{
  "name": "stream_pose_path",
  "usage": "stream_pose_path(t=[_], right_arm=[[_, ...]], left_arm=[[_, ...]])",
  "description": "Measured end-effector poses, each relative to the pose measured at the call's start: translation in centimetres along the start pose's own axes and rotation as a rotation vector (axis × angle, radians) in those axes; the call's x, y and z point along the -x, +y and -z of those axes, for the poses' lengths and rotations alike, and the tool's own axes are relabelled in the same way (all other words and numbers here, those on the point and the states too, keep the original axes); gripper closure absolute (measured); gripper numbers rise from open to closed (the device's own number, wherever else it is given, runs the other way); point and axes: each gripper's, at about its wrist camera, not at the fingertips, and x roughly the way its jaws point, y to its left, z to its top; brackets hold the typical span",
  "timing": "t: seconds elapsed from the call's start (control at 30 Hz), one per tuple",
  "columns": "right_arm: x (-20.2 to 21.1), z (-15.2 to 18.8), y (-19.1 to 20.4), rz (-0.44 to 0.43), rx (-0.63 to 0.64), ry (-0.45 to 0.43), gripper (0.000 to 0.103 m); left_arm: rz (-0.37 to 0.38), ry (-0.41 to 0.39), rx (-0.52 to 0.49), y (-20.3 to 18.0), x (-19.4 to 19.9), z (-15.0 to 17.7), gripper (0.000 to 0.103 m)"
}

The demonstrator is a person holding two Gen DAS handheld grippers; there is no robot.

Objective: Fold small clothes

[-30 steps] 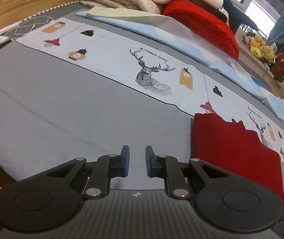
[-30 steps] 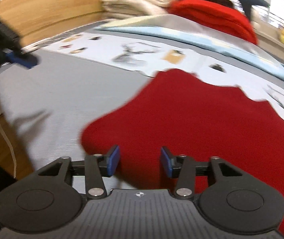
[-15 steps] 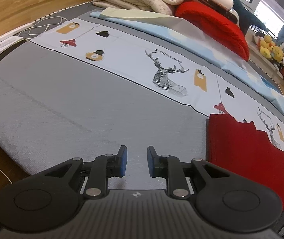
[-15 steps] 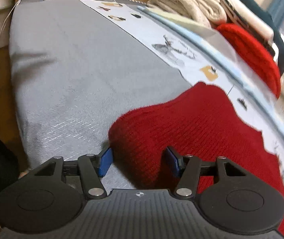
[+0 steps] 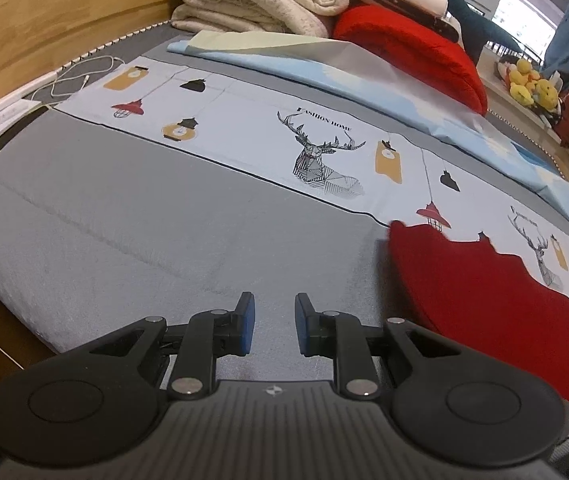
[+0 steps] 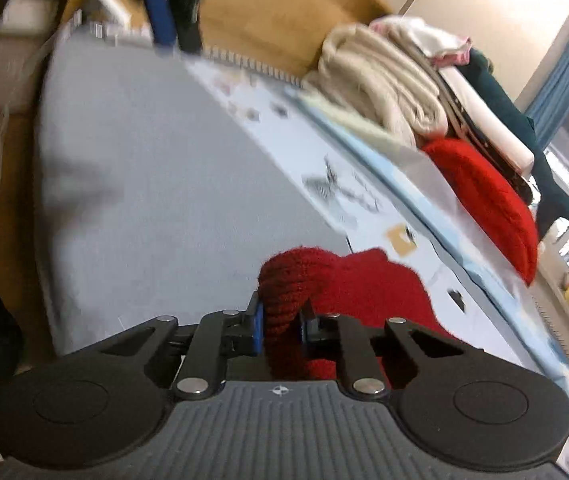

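One gripper, the right (image 6: 280, 322), pinches the knit's (image 6: 348, 280) bunched edge to lift a fold; the left (image 5: 272, 324) waits, narrowly parted, over the bed's (image 5: 164, 216) near edge.

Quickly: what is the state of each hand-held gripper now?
Left hand-held gripper: open, holding nothing.
Right hand-held gripper: closed on the dark red knitted garment.

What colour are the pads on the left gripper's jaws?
Blue pads, clearest in the left wrist view.

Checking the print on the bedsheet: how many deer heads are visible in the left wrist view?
2: one deer head mid-strip under the "Fashion Home" lettering, one far right beyond the red knit garment, which may hide more.
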Motion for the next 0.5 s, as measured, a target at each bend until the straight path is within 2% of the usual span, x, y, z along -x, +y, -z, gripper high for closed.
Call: stream_pose_path(t=[0.07, 0.13, 0.2, 0.37, 0.5], right_arm=[[1.0, -0.9, -0.2, -0.061, -0.055, -0.044, 0.087], [1.6, -1.4, -1.3, -0.108, -0.167, -0.061, 0.087], [2.2, -1.5, -2.6, -0.105, -0.261, -0.061, 0.087], [5.8, -0.5, -10.1, 0.004, -0.509, -0.120, 0.087], [10.8, 2.9, -16.3, 0.168, -0.685, -0.175, 0.087]], left_arm=[[-0.006, 0.006, 0.000, -0.2, 0.0, -0.1, 0.080], [0.002, 0.007, 0.007, -0.5, 0.1, -0.2, 0.080], [0.014, 0.004, 0.005, -1.4, 0.2, -0.3, 0.080], [0.062, 0.001, -0.026, -5.2, -0.1, -0.5, 0.080], [0.121, 0.011, -0.054, -9.3, -0.8, -0.6, 0.080]])
